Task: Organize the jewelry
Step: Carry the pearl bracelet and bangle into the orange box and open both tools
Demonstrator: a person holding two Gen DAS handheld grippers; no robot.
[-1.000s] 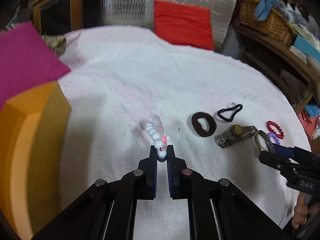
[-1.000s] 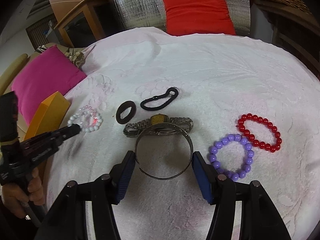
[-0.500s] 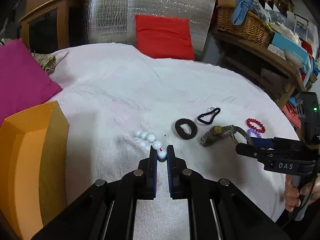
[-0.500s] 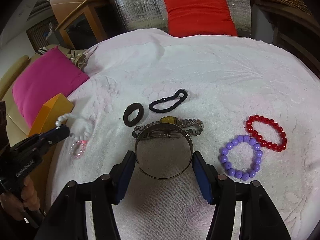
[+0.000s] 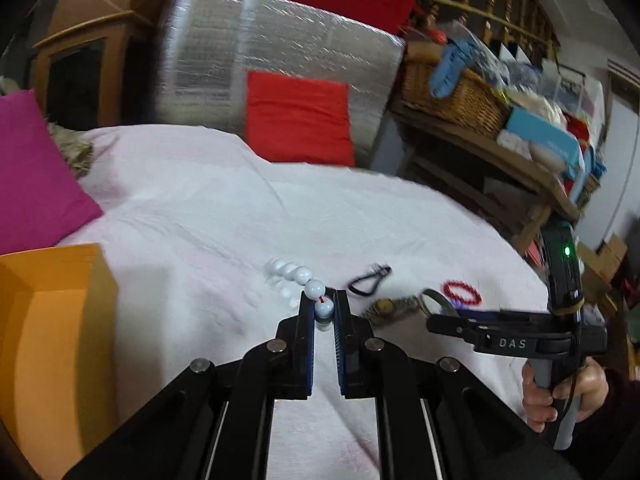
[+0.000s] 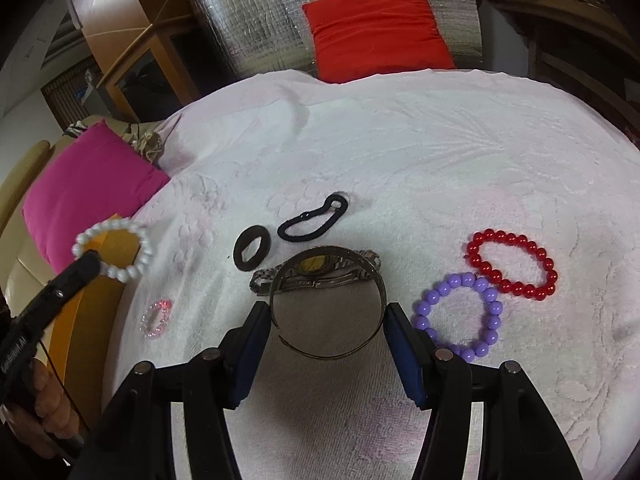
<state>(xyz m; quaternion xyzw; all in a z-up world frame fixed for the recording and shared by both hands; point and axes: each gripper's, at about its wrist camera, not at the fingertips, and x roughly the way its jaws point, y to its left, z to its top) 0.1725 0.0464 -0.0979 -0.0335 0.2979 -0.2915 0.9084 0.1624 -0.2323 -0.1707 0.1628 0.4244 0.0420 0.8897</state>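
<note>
My left gripper (image 5: 323,309) is shut on a white pearl bead bracelet (image 5: 304,278) and holds it in the air; the bracelet also shows in the right wrist view (image 6: 116,250), hanging over an orange box (image 6: 90,308). My right gripper (image 6: 326,326) holds a thin metal bangle (image 6: 328,304) between its wide-set jaws, above the white cloth. On the cloth lie a metal watch (image 6: 320,274), a purple bead bracelet (image 6: 460,316), a red bead bracelet (image 6: 514,264), a small pink bead ring (image 6: 157,318), a brown hair tie (image 6: 251,252) and a black hair tie (image 6: 314,222).
The orange box (image 5: 44,332) stands at the table's left edge beside a magenta cushion (image 5: 32,168). A red cushion (image 5: 298,118) leans on a silver panel at the back. A wooden shelf with a wicker basket (image 5: 452,96) is at the right.
My left gripper has lifted the white bracelet off the cloth and moved it left toward the orange box. The small pink ring stayed on the cloth. The right gripper with the bangle barely moved.
</note>
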